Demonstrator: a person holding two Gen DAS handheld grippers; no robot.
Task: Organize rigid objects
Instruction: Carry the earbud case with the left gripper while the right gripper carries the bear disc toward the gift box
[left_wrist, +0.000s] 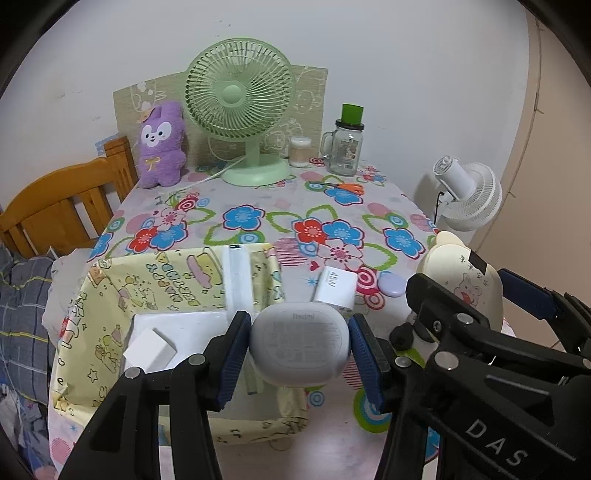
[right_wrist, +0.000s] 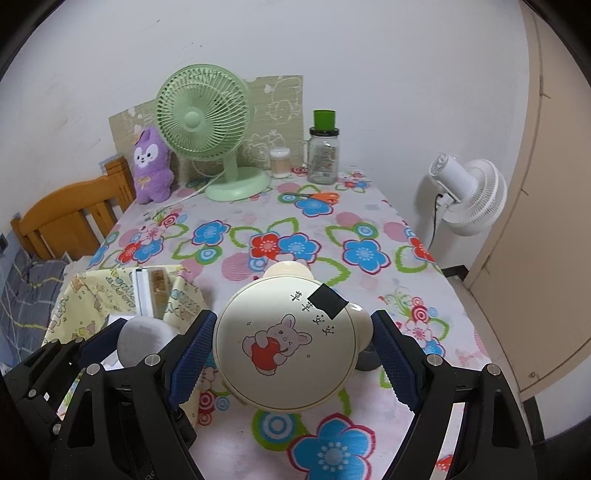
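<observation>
Left gripper (left_wrist: 300, 345) is partly closed and clamps the grey earbud case (left_wrist: 299, 343) between both blue pads, holding it above the near edge of the yellow fabric box (left_wrist: 110, 295), which already contains a white cube charger (left_wrist: 147, 349). Right gripper (right_wrist: 291, 354) stands wider and grips the cream round case with the rabbit print (right_wrist: 288, 343) from both sides, lifted over the floral tablecloth (right_wrist: 332, 236) just right of that box. White 45W charger (left_wrist: 336, 288) and small lilac case (left_wrist: 393, 285) lie on the cloth just beyond the left gripper's fingertips, between the two grippers.
</observation>
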